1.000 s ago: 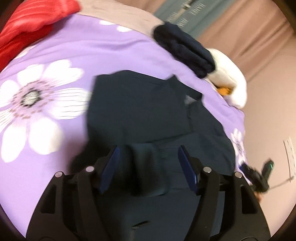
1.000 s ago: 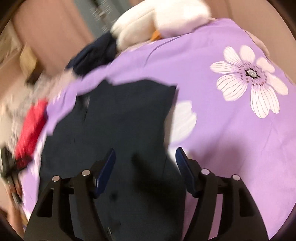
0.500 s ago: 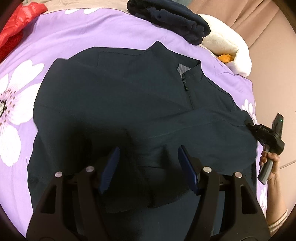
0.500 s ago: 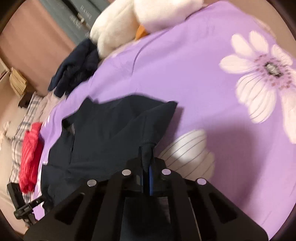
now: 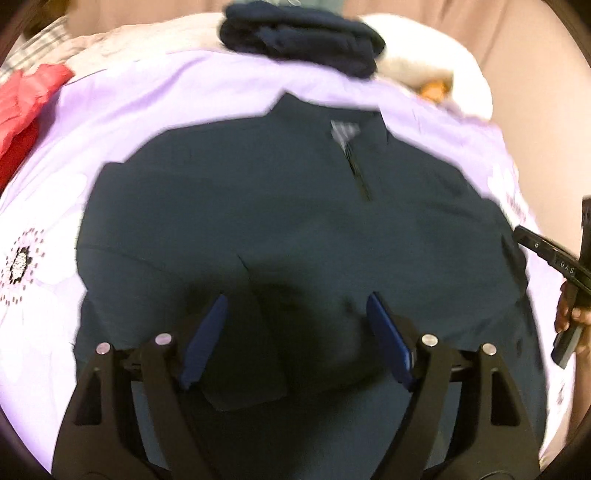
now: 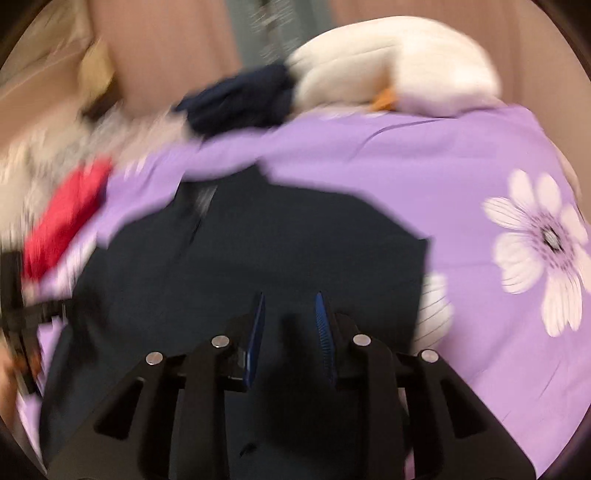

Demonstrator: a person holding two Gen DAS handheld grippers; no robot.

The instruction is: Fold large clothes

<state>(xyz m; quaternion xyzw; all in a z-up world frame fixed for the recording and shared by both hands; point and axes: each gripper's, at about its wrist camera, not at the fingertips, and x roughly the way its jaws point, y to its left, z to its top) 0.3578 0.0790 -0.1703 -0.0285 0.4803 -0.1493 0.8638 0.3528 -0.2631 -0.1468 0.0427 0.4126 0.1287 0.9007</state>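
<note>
the dark navy pullover [image 5: 295, 221] lay front up on the purple flowered bed cover [image 5: 147, 96], collar and short zip toward the far end, both sleeves already brought in over the body. we judged the step in hand to be the release after the sleeve folds. our left gripper [image 5: 295, 343] hovered over the lower middle of the garment, its fingers well apart and just opened wider, a folded sleeve end lying between them but unpressed. our right gripper [image 6: 290, 332] sat above the pullover's right side [image 6: 295, 251], fingers a narrow gap apart, just reopened, with dark cloth behind the gap and no visible pinch. beyond lay a bundled dark garment [image 5: 303, 33], a white plush toy [image 6: 391, 62] and a red cloth [image 5: 26, 96]. next, we judged, both grippers needed the hem corners, to carry the bottom up toward the collar evenly.
</note>
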